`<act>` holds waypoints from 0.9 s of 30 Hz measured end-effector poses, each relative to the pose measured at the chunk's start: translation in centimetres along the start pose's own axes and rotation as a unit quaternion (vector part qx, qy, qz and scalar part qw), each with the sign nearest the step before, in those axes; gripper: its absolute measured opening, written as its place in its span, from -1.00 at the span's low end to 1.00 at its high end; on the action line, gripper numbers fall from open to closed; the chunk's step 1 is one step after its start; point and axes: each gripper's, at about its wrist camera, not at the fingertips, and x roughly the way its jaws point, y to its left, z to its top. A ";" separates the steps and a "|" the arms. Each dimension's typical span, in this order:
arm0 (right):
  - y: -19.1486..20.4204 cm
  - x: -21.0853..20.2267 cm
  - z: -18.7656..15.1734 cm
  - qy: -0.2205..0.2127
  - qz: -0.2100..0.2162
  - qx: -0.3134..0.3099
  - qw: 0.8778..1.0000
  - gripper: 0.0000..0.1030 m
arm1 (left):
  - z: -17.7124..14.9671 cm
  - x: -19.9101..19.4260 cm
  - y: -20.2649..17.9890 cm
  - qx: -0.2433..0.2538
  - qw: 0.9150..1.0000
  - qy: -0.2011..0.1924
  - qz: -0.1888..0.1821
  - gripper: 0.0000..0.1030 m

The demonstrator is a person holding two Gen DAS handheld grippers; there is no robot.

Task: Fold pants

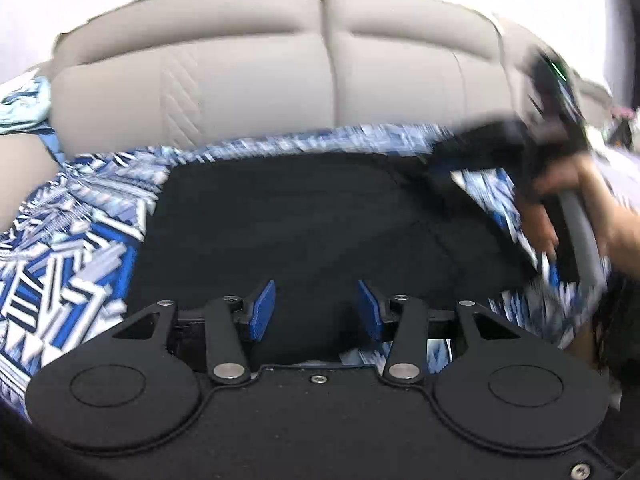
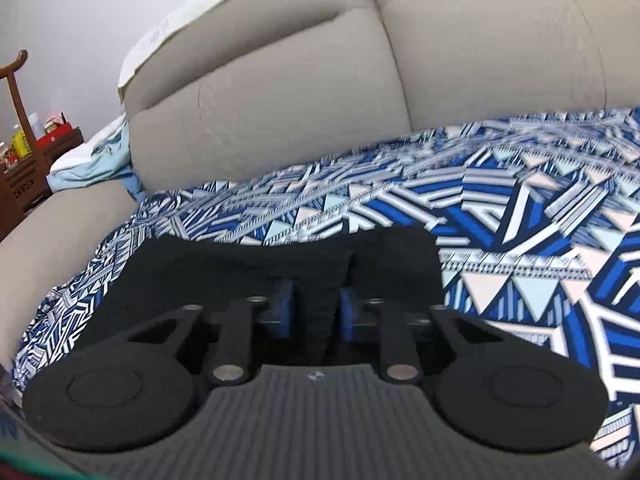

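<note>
The sofa (image 2: 280,92) takes up most of the room here, its seat covered by a blue-and-white patterned sheet (image 2: 520,208). On that sheet lie the pants (image 1: 304,216), black, spread wide across the near part of the seat.

The right tool (image 2: 316,312) sits at the pants' right end with a raised fold of black cloth between its blue pads; the pads look to be pinching it, so I take it as clenched on the pants. The left tool (image 1: 316,312) hovers over the near edge of the cloth with its pads apart and nothing pinched between them; it is released. In the left view a hand (image 1: 560,188) is seen gripping the right tool's handle, much blurred.

To my eye the step is a fold of one end over the other. It goes well if the left tool first takes the matching corner or hem, low and square to the edge, catching all layers. The sheet beneath must stay out of the pinch, since it lies touching the pants and could lift with them. Both ends should then rise evenly and be carried across together, the cloth kept taut between them so that no crease forms, and be laid down edge on edge.
</note>
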 end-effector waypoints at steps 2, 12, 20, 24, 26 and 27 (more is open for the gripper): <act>-0.2 -0.7 0.0 -0.018 -0.003 0.008 1.000 -0.66 | 1.4 0.5 1.3 -0.019 1.000 -0.017 0.017 -0.14; -1.4 -1.8 0.4 -0.052 -0.068 0.009 0.996 -0.74 | 5.4 6.1 7.0 -0.075 0.991 -0.018 0.111 -0.14; -3.1 -1.1 0.3 -0.028 -0.068 0.040 0.997 0.09 | 6.8 10.4 10.8 -0.111 0.986 -0.001 0.124 -0.03; -3.7 -1.5 0.4 -0.046 -0.054 0.064 0.995 0.56 | 7.8 11.7 12.0 -0.130 0.984 0.000 0.121 0.07; -4.1 -1.5 0.5 -0.050 -0.038 0.082 0.995 0.71 | 8.1 12.2 12.3 -0.136 0.983 0.006 0.122 0.08; -4.1 -1.5 0.5 -0.054 -0.036 0.086 0.994 0.80 | 8.2 12.5 12.4 -0.138 0.983 0.008 0.122 0.09</act>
